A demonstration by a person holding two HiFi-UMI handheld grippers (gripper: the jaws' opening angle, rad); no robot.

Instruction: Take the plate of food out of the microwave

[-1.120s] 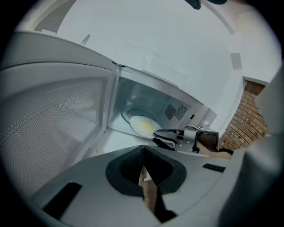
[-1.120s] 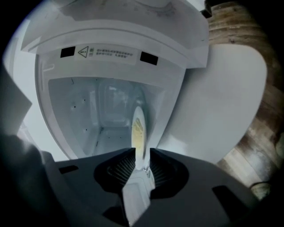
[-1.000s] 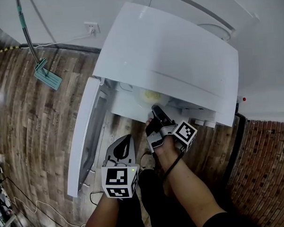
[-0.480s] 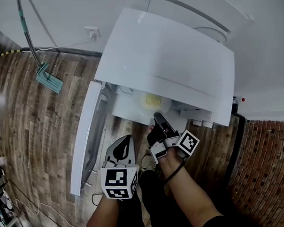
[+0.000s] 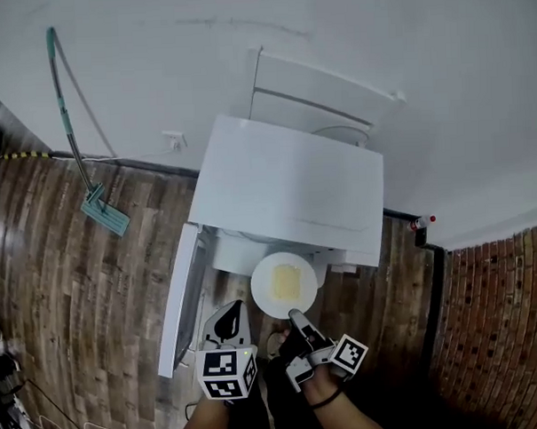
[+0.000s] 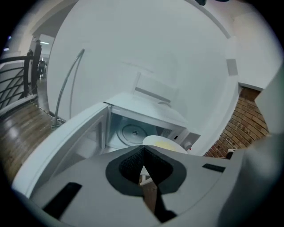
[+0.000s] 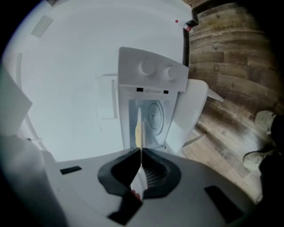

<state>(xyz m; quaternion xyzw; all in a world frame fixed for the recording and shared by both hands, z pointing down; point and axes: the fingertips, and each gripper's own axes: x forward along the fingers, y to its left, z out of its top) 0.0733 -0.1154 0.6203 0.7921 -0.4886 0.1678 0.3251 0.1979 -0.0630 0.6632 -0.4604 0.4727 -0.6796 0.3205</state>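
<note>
The white microwave (image 5: 289,186) stands with its door (image 5: 179,302) swung open to the left. A white plate (image 5: 285,284) with yellow food (image 5: 286,280) hangs in the air just in front of the opening, outside the cavity. My right gripper (image 5: 296,317) is shut on the plate's near rim; in the right gripper view the plate (image 7: 139,131) shows edge-on between the jaws of the right gripper (image 7: 140,153). My left gripper (image 5: 228,321) is shut and holds nothing, left of the plate. In the left gripper view, past the left gripper (image 6: 143,149), the plate (image 6: 163,143) and the bare turntable (image 6: 133,132) show.
A mop (image 5: 105,213) leans on the wall at the left, near a wall socket (image 5: 173,139). A white unit (image 5: 321,100) stands behind the microwave. A brick wall (image 5: 500,332) rises at the right. The floor is wood planks (image 5: 67,289). Shoes (image 7: 266,120) show below.
The plate has come out of the microwave cavity toward me, held by the right gripper. The head view has pulled back, so the microwave looks smaller. The left gripper stays shut.
</note>
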